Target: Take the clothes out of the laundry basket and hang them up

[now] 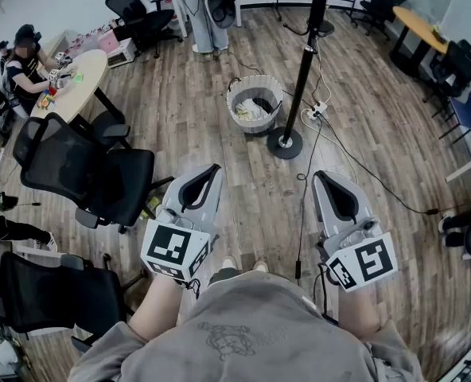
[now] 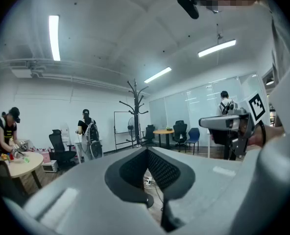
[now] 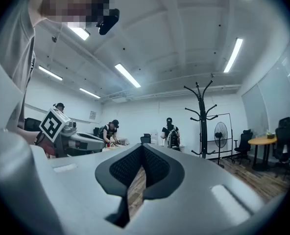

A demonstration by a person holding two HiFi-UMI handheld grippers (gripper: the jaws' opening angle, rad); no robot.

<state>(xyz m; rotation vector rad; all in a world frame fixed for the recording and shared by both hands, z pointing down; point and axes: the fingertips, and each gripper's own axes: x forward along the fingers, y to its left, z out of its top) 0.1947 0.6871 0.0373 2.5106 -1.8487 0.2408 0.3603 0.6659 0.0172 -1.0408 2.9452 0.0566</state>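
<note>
Black office chairs [image 1: 84,173] crowd the left of the wood floor [image 1: 180,110]. My left gripper [image 1: 212,169] points ahead, its fingers pressed together on nothing. Beyond it the laundry basket [image 1: 247,124] stands upright mid-floor, round mouth up, with a pale woven wall and light clothes [image 1: 255,106] bunched inside. Bare floor lies open between us. The coat stand's base [image 1: 285,143] sits just right of it. My right gripper [image 1: 321,176] is likewise closed and empty.

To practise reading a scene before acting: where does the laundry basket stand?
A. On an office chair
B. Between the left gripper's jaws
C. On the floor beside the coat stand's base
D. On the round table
C: the head view shows the laundry basket on the wooden floor, beside the base of the coat stand.
</note>
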